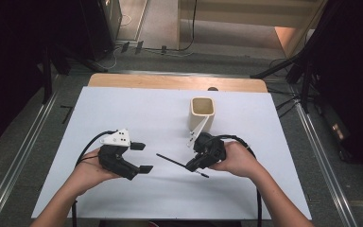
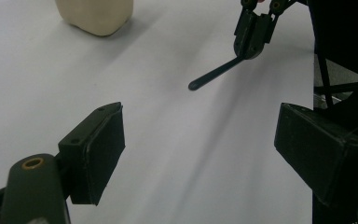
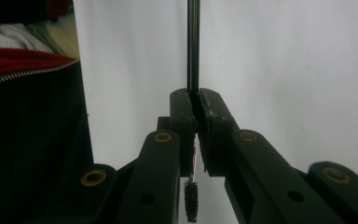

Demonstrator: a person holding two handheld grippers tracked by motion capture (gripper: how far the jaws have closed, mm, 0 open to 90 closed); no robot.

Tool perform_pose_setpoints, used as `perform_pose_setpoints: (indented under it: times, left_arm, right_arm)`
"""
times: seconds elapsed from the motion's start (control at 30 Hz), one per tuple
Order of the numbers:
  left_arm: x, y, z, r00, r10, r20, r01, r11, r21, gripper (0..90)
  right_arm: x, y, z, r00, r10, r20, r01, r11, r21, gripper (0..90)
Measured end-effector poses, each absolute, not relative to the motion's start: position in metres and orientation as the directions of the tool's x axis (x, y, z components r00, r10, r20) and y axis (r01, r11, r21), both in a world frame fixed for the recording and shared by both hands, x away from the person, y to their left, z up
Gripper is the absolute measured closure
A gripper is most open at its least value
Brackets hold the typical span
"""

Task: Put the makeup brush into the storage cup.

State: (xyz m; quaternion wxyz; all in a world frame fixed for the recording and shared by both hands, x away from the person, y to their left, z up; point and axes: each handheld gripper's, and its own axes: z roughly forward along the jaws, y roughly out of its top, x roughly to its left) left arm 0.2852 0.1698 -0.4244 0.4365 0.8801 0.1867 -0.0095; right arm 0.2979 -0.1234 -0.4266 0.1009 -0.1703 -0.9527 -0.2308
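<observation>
- Right claw (image 1: 192, 166): jaws closed tight on a thin dark wand (image 1: 171, 160), likely a mascara-type brush. In the right gripper view the shaft (image 3: 193, 46) runs straight out ahead of the jaws, and a small bristled tip (image 3: 190, 200) hangs behind the pads.
- Left claw (image 1: 142, 157): jaws wide apart, nothing between them. It hovers over the table (image 1: 123, 109), to the left of the right claw and well apart from it.
- Left gripper view: the wand's free end (image 2: 214, 73) points toward the left claw, ahead and slightly right of the open jaws, not touching either pad (image 2: 100, 149).
- Progress (est.): pick-up is done, the wand is off the table and secured. Placement is not yet done.
- Container: a beige square-mouthed cup (image 1: 202, 113) stands upright just beyond the right claw. A pale item (image 1: 197, 132) leans against its near wall, identity unclear. The cup's inside looks empty from above, bottom not fully visible.
- Remaining (est.): either a hand-over to the left claw or a drop into the cup; can't tell which from this position.
- Note: the grip sits near one end of the wand, so the long end may swing during transfer.
</observation>
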Motion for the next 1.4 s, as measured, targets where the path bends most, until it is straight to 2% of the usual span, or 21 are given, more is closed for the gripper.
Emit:
perform_pose_setpoints:
  times: [0.47, 0.5, 0.57, 0.93, 1.0, 1.4]
  left_arm:
    - [0.288, 0.159, -0.429, 0.934, 0.273, -0.229, 0.35, -0.583, 0.733, 16.5]
    - [0.29, 0.156, -0.431, 0.931, 0.267, -0.249, 0.362, -0.586, 0.725, 16.6]
    - [0.291, 0.156, -0.431, 0.932, 0.263, -0.251, 0.361, -0.592, 0.721, 24.5]
    - [0.298, 0.149, -0.435, 0.913, 0.242, -0.327, 0.406, -0.609, 0.681, 24.7]
    - [0.298, 0.147, -0.436, 0.911, 0.237, -0.338, 0.41, -0.618, 0.671, 31.7]
    - [0.301, 0.134, -0.44, 0.898, 0.217, -0.382, 0.423, -0.662, 0.619, 31.9]
  right_arm:
    - [0.304, -0.101, -0.418, -0.941, 0.22, 0.257, 0.302, 0.89, 0.341, 86.8]
    - [0.305, -0.098, -0.417, -0.94, 0.226, 0.256, 0.302, 0.9, 0.315, 86.9]
    - [0.306, -0.097, -0.416, -0.946, 0.205, 0.251, 0.279, 0.909, 0.31, 86.9]
    - [0.307, -0.089, -0.412, -0.962, 0.146, 0.229, 0.203, 0.946, 0.252, 86.8]
    - [0.306, -0.087, -0.41, -0.965, 0.141, 0.222, 0.196, 0.949, 0.249, 86.8]
    - [0.305, -0.077, -0.408, -0.974, 0.073, 0.214, 0.122, 0.968, 0.221, 86.9]
